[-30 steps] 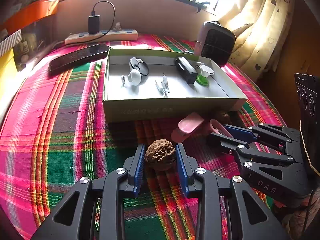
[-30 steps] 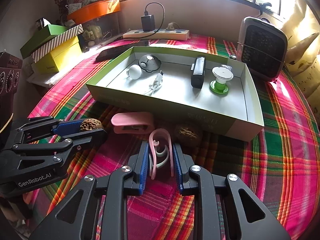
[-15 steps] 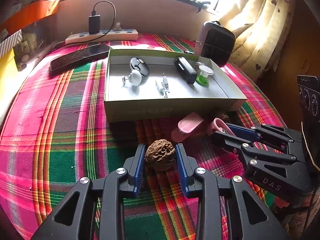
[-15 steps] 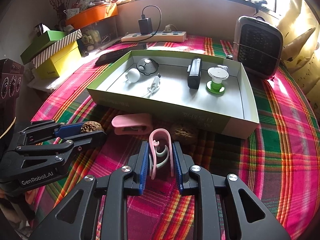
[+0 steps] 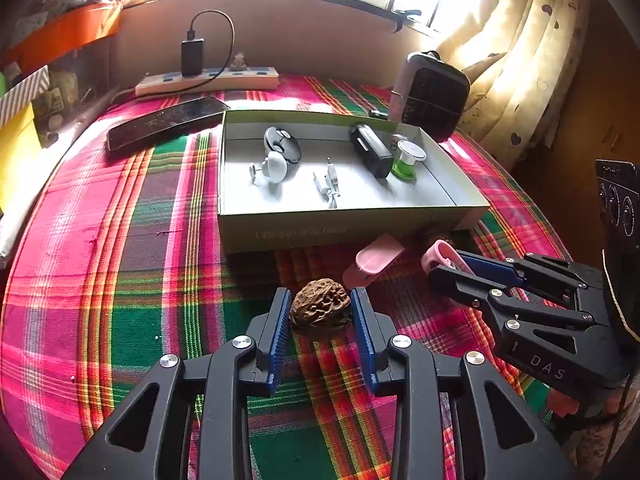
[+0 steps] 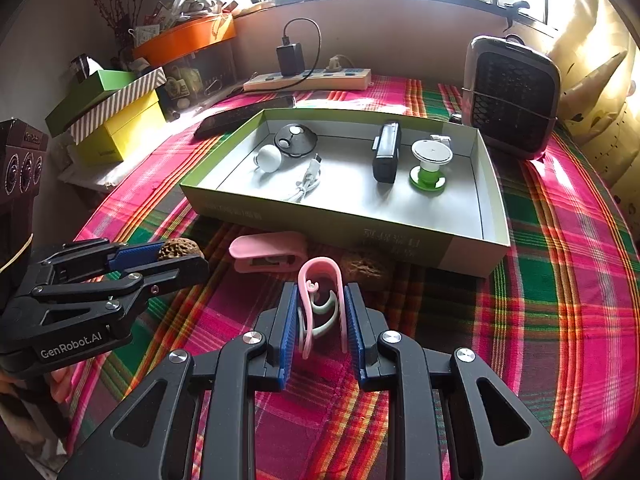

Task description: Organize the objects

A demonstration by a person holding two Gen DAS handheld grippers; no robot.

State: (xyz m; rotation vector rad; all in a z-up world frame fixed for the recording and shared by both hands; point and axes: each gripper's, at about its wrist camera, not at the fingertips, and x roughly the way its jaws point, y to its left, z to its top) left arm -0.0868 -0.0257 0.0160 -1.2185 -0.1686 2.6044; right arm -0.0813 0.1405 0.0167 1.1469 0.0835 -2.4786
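My left gripper (image 5: 320, 304) is shut on a brown walnut (image 5: 320, 309), held just above the plaid cloth; it also shows in the right wrist view (image 6: 179, 249). My right gripper (image 6: 320, 300) is shut on a pink loop-shaped clip (image 6: 320, 300), seen at the right in the left wrist view (image 5: 440, 250). A pink clip case (image 6: 266, 250) and a second walnut (image 6: 366, 270) lie on the cloth before the green-edged box (image 6: 332, 224). The box holds a black charger, a white knob, a cable, a black block and a green-white stand.
A dark heater (image 6: 510, 96) stands behind the box at the right. A phone (image 5: 164, 124) and a power strip (image 5: 208, 80) lie at the back. Stacked boxes (image 6: 116, 120) stand at the left edge. A curtain (image 5: 520, 60) hangs at the right.
Both grippers have lifted a little with their objects and drawn slightly back from the box. Their grips are unchanged.
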